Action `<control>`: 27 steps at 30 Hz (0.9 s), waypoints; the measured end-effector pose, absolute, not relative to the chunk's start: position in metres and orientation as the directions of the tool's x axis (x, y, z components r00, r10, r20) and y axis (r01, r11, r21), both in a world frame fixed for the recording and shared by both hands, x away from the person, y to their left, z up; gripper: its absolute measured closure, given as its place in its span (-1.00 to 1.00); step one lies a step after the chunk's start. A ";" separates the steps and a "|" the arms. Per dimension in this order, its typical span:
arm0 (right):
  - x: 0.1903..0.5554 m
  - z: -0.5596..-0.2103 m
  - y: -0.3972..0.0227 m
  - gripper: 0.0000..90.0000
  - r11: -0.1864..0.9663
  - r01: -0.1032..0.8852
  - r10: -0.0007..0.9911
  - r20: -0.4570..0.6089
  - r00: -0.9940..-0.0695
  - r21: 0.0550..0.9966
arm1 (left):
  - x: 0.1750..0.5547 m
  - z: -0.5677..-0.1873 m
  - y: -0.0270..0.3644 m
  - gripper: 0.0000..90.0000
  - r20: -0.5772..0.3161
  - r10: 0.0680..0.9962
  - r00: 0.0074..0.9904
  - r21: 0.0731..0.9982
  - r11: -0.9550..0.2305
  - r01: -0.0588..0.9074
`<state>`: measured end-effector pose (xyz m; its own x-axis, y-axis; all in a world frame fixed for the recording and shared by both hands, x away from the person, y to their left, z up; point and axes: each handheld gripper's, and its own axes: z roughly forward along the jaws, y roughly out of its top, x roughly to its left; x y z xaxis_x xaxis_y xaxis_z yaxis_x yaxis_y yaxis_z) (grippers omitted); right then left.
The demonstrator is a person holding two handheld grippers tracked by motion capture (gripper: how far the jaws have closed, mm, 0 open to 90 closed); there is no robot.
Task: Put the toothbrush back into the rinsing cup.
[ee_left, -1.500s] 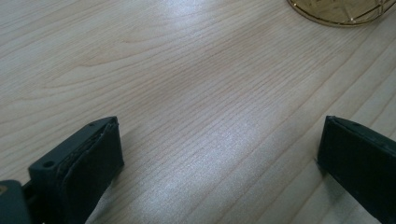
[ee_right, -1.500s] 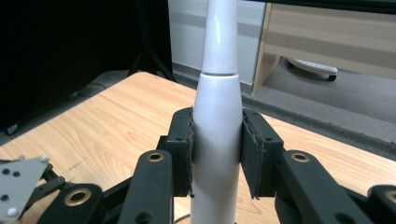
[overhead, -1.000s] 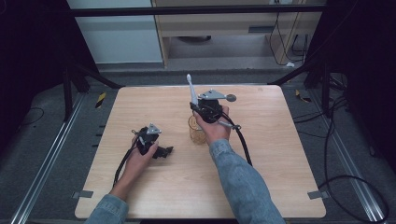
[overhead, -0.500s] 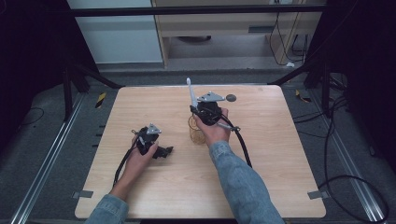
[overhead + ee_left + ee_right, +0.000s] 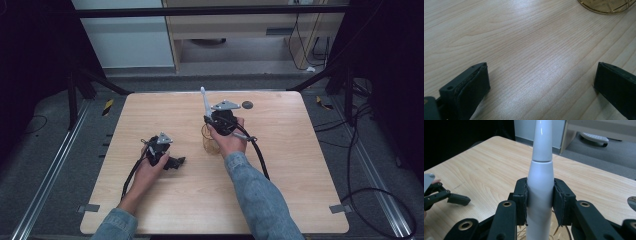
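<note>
The right hand-held gripper (image 5: 539, 202) pinches a slim white plastic handle (image 5: 540, 182) upright above the gold wire basket (image 5: 210, 142) mid-tabletop (image 5: 300, 165); the left hand-held gripper (image 5: 541, 85), jaws spread, rests near-left

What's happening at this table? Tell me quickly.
A person works with a hand-held gripper in each hand. The right hand-held gripper is shut on a white toothbrush-like handle, held upright over a gold wire holder. The left hand-held gripper rests open on the wooden table, holding nothing.
</note>
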<state>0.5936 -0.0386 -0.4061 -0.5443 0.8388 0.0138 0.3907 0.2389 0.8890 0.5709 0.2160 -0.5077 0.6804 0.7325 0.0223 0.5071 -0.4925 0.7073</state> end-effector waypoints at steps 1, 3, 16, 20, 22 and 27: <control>0.594 -0.407 -0.039 0.48 0.242 0.392 0.838 0.012 -0.546 0.887 | 0.571 -0.508 0.216 -1.00 0.022 0.733 0.680 0.708 -0.492 0.507; 0.594 -0.407 -0.039 0.48 0.241 0.395 0.838 0.016 -0.546 0.886 | 0.571 -0.508 0.216 -1.00 0.022 0.732 0.680 0.707 -0.492 0.507; 0.595 -0.412 -0.038 0.48 0.269 0.431 0.835 0.015 -0.550 0.861 | 0.571 -0.508 0.216 -1.00 0.022 0.732 0.680 0.707 -0.492 0.507; 0.594 -0.414 -0.037 0.48 0.274 0.436 0.834 0.015 -0.552 0.857 | 0.571 -0.508 0.216 -1.00 0.022 0.732 0.680 0.707 -0.492 0.507; 0.594 -0.414 -0.037 0.48 0.277 0.439 0.832 0.014 -0.554 0.855 | 0.571 -0.508 0.216 -1.00 0.022 0.732 0.681 0.707 -0.493 0.507; 0.594 -0.415 -0.038 0.48 0.284 0.441 0.832 0.010 -0.555 0.852 | 0.571 -0.508 0.216 -1.00 0.022 0.732 0.681 0.707 -0.493 0.507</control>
